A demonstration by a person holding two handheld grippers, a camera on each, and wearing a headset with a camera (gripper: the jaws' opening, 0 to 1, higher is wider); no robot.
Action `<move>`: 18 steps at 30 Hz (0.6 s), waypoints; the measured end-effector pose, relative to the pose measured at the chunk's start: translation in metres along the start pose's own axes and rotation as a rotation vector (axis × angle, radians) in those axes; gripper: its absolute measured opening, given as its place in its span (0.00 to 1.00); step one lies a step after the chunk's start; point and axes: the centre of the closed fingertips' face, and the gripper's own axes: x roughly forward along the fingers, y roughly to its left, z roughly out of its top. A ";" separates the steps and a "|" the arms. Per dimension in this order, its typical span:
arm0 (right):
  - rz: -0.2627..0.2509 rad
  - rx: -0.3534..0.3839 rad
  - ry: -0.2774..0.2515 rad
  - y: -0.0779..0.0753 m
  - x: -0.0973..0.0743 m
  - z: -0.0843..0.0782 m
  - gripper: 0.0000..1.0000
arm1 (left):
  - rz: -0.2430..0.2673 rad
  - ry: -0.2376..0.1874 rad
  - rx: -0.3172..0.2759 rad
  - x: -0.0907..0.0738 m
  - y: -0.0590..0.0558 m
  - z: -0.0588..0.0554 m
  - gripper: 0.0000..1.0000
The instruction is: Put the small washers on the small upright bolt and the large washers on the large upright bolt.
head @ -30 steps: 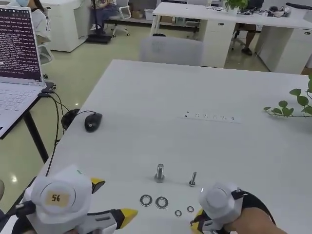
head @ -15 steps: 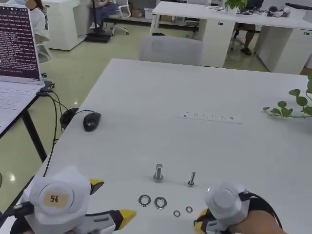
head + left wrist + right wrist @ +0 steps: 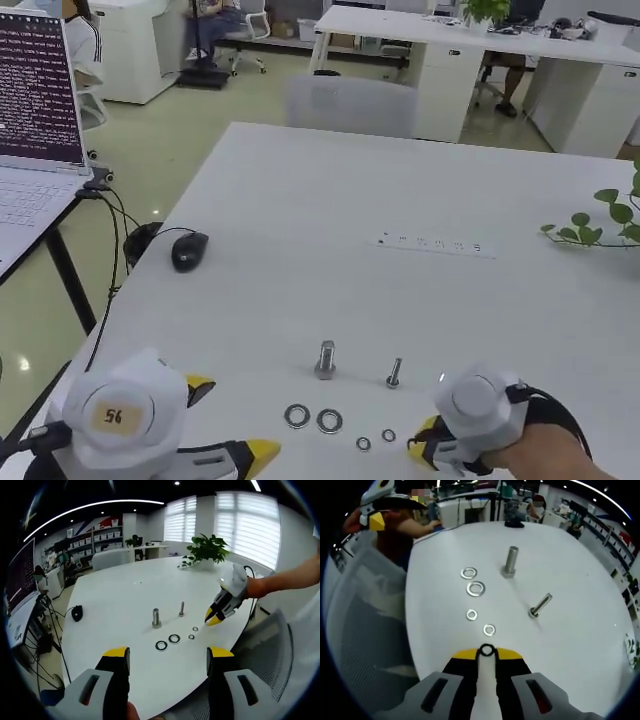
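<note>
The large upright bolt and the small upright bolt stand side by side on the white table. In front of them lie two large washers and two small washers. My right gripper hovers just right of the small washers. Its jaws are shut on a small ring that looks like a small washer. My left gripper is open at the near left table edge, well back from the washers, with nothing between its jaws.
A black mouse with its cable lies at the table's left edge, and a laptop stands on a side stand. A white power strip sits mid-table. Plant leaves reach in at the right. A grey chair stands behind the table.
My right gripper has drifted slightly to the right, away from the small washers. The left gripper holds its place, and the bolts and washers have not moved.
</note>
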 end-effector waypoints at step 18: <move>-0.070 -0.051 -0.058 -0.072 -0.026 0.060 0.13 | -0.005 -0.012 0.004 0.000 0.000 0.003 0.62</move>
